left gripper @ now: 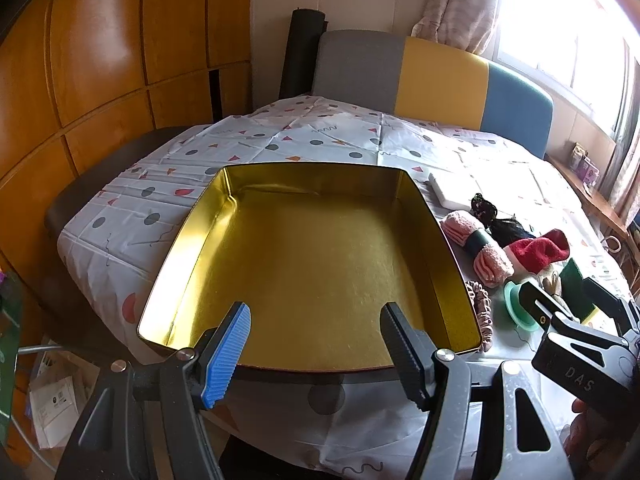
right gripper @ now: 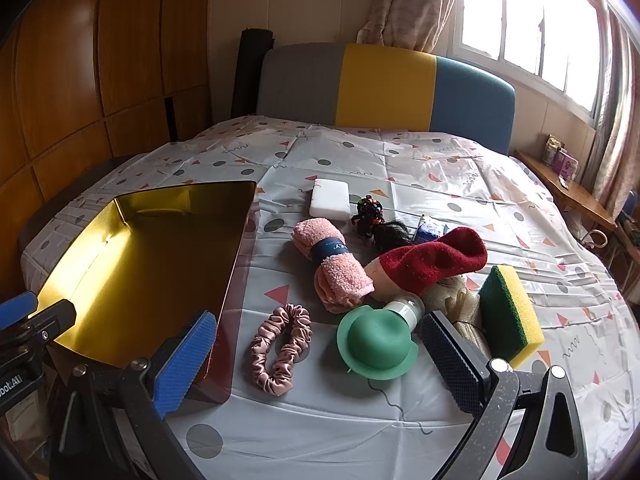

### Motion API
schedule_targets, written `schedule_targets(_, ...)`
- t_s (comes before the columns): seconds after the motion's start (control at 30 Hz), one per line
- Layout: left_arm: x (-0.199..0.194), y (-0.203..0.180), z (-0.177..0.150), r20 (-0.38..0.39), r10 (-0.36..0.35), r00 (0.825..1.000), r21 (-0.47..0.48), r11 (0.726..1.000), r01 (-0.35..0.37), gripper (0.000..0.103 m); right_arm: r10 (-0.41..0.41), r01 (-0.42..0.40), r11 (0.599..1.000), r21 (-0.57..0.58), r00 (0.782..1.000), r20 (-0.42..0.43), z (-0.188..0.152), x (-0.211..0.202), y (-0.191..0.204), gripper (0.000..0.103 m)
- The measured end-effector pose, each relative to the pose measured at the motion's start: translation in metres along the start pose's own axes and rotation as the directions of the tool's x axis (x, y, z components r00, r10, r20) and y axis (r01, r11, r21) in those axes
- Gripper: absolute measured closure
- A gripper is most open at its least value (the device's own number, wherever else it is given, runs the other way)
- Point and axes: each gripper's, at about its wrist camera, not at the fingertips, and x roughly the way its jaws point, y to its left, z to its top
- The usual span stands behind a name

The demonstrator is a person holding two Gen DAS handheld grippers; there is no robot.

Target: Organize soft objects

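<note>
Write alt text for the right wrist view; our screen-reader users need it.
An open right gripper hovers over soft items on a patterned tablecloth: green silicone cap, pink scrunchie, rolled pink towel, red sock, sponge. An empty gold tin sits left.

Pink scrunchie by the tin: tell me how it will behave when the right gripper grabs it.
The scrunchie is a ruffled, satiny fabric ring lying flat on the cloth, so it will probably sag and fold when lifted. Its sheen suggests it may slip between the pads. It looks light, and pushed it would likely bunch up rather than roll. The right gripper is open above it.
</note>
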Motion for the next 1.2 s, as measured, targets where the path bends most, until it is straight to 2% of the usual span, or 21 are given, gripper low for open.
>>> schedule_targets(1.2, 0.002, -0.015, -0.003, -0.024, -0.044, 0.999, 0.053, 0.998, 0.045, 0.034, -0.009, 0.009, 1.0, 0.022, 1.0, -0.025, -0.001, 0.007, -0.018, 0.0)
